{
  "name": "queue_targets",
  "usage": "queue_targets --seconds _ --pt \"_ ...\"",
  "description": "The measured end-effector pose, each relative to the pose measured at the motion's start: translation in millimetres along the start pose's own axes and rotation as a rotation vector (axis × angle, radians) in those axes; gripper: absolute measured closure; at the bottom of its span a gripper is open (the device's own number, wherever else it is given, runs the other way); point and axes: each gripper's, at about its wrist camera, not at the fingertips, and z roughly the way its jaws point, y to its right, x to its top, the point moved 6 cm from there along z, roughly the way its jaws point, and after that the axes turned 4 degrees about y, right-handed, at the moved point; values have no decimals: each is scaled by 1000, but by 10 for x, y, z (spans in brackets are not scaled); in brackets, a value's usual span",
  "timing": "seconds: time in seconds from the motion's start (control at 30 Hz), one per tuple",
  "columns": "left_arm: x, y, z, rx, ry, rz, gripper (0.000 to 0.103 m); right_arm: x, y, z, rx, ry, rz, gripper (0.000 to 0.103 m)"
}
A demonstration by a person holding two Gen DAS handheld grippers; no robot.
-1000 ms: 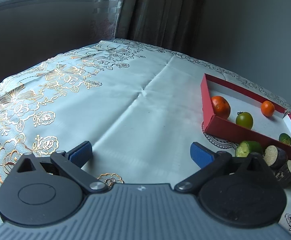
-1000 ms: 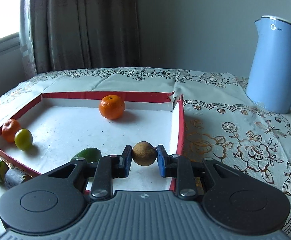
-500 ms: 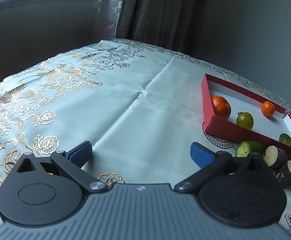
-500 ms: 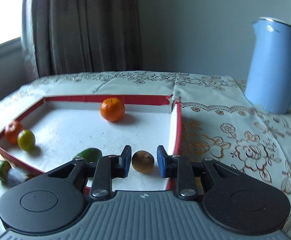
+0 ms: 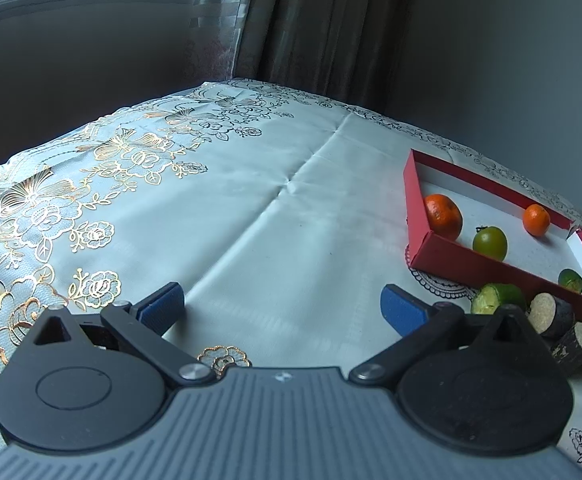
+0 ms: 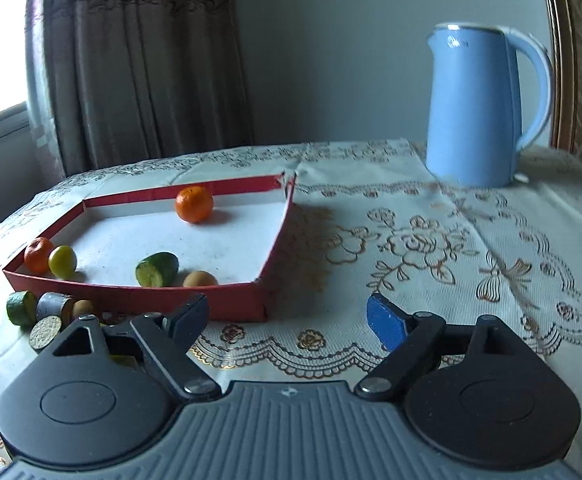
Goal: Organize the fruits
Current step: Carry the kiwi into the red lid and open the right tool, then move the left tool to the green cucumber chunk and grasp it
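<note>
We saw our right claw (image 6: 287,318) spread wide and gripping nothing, low in the frame over the patterned cloth of the desk (image 6: 431,248), just in front of the near right corner of the red tray (image 6: 227,304). Inside the tray lay a brown fruit (image 6: 199,279) against the near wall, touching a cut green fruit (image 6: 157,269); an orange (image 6: 194,204) sat near the far wall, and a second orange (image 6: 38,254) and a yellow-green fruit (image 6: 63,261) at the left corner. Outside the tray's near wall, at lower left, green and dark cut pieces (image 6: 47,312) crowded together. A blue kettle (image 6: 487,108) stood at upper right, well apart. Our left claw (image 5: 281,306) was likewise spread and empty, with bare cloth filling the frame's middle.
</note>
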Motion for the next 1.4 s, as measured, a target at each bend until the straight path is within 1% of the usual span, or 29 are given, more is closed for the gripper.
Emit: queue_targets --seconds 0.1,0.23,0.3,0.37,0.47,0.57,0.7,0.83,1.0,1.07,1.13,1.3,1.4 --pt "6 17 -27 -13 12 3 0 -38 60 76 0 -45 38 17" --pt "13 146 -140 -33 63 52 0 -67 170 127 13 -76 122 17" --pt "6 284 -189 -58 65 84 0 -77 207 149 14 -89 149 17" --pt "22 463 -227 -74 70 121 0 -78 199 150 12 -88 147 17" --pt "58 748 -217 -60 73 182 0 -73 187 163 6 -92 137 16" --pt "60 1027 -180 -68 86 242 0 -73 180 169 7 -94 133 15" --pt "17 1262 -49 -47 77 305 0 -69 176 186 15 -96 135 13" --pt "-34 1346 47 -27 63 336 0 -67 169 196 18 -98 133 11" --pt "-38 1337 53 -33 73 325 0 -66 159 201 16 -101 127 11" --pt "-39 1346 13 -61 97 318 0 -66 164 200 17 -100 129 11" --pt "-40 1365 -4 -84 100 312 0 -66 166 199 17 -101 129 11" --pt "-116 1427 53 -86 69 355 0 -67 165 200 18 -100 130 11" --pt "-152 1440 107 -86 33 364 0 -68 168 201 18 -100 131 11"
